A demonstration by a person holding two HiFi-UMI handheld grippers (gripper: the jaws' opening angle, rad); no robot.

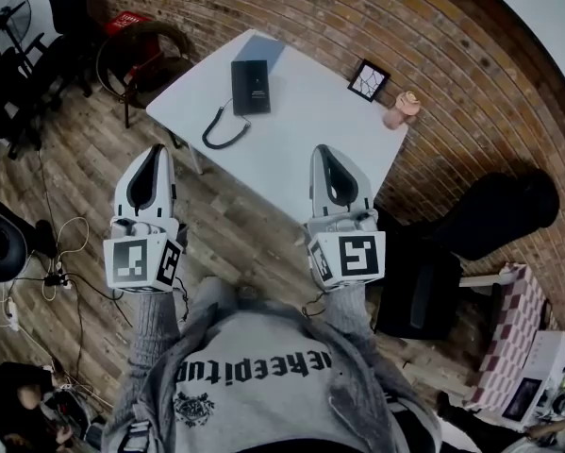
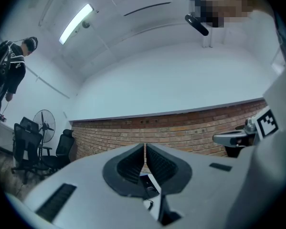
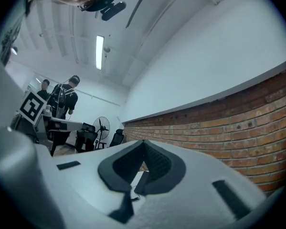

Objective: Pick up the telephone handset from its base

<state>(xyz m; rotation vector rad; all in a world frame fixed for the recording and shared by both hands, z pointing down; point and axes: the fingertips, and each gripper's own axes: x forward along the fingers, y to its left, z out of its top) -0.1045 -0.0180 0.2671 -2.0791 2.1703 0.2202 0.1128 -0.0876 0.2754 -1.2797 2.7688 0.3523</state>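
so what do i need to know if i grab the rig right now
Grippers: left gripper shut, empty; right gripper shut, empty. Both are short of the phone, touching nothing.
Things: phone on the far left part of the table, cord curled in front of it; the handset looks seated on it.
Done: nothing.
Left: reach in, open a gripper, grip the handset, lift.

A white table (image 1: 291, 140) stands on a plank floor (image 1: 235, 225) beside a brick wall (image 1: 433, 45). On it are a black phone (image 1: 250, 87), its coiled cord (image 1: 224, 132), a small frame (image 1: 368, 80) and, at the corner, a pink object (image 1: 402, 109).
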